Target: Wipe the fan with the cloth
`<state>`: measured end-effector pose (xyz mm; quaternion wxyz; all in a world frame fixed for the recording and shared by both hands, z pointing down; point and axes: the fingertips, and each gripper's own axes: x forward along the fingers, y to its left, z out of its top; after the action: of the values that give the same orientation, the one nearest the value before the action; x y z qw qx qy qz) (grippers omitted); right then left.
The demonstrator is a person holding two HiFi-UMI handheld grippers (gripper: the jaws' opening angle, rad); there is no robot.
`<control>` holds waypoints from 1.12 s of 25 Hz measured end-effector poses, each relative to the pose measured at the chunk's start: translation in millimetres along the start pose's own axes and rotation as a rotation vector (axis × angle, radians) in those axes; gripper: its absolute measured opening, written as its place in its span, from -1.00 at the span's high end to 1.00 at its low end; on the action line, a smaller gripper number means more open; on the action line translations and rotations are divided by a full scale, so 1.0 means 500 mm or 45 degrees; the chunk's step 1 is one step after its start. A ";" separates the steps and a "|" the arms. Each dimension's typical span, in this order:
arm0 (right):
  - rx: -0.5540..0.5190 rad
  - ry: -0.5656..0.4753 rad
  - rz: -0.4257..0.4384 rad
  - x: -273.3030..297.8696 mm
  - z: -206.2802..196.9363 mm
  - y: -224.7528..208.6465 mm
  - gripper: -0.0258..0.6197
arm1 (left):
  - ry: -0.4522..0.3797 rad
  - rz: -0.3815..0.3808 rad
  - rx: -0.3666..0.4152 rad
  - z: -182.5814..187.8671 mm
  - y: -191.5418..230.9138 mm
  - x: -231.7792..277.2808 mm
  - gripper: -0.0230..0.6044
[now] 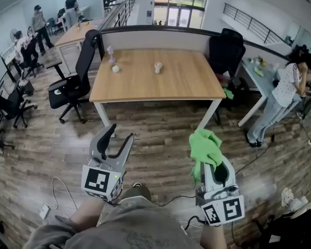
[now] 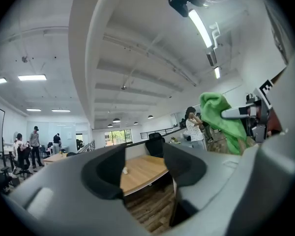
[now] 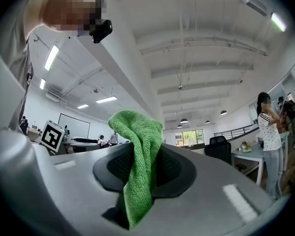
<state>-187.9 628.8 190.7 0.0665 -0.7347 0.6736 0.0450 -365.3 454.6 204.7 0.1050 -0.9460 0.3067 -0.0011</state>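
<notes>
**STATUS: CLOTH GRIPPED, FAN NOT YET REACHED**

**Head view.** The wooden table (image 1: 160,84) stands at 12 o'clock, well apart from both tools. Three small objects (image 1: 115,68) sit on its far half, toward 11 o'clock. They are too small to identify, so the fan cannot be located with certainty. The left gripper (image 1: 119,135) is at 7 o'clock with its jaws moderately apart and nothing between them. The right gripper (image 1: 210,160) is at 5 o'clock and carries the green cloth (image 1: 205,144), which bunches loosely above the jaws. A black office chair (image 1: 75,82) stands at 9 o'clock beside the table. A cable (image 1: 59,185) trails over the floor at 8 o'clock.

**Left gripper view.** The two pads stand at a medium gap, and only the table top and floor show between them. The tool is empty. The cloth and the right tool appear at 3 o'clock.

**Right gripper view.** The jaws are closed on a fold of the cloth. One bulk rises at 12 o'clock and a tail hangs toward 6 o'clock. Only a narrow band appears to be pinched.

**Hazards (judgement).**
- Wiping has not started, and the approach to the table comes first.
- The floor cable and the chair lie near the likely path. Either one could catch a foot.
- With so little cloth pinched, drag during wiping could pull it out of the jaws.
- The loose bulk could snag on a fan grille or blade.
- A light fan could slide or tip unless the empty left tool braces it.
</notes>
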 end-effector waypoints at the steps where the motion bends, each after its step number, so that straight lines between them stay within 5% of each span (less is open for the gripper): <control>1: 0.000 0.004 -0.005 0.002 -0.004 -0.007 0.62 | 0.006 0.006 -0.010 -0.003 0.001 0.009 0.02; 12: 0.000 0.049 -0.050 0.129 -0.057 -0.095 0.62 | 0.001 0.018 -0.014 -0.047 0.049 0.145 -0.13; 28: -0.013 0.165 -0.017 0.553 -0.120 -0.234 0.62 | 0.076 0.028 -0.043 -0.132 0.270 0.522 -0.13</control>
<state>-48.5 357.3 211.2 0.0193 -0.7409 0.6714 0.0002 -235.9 183.6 226.0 0.0801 -0.9437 0.3201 -0.0229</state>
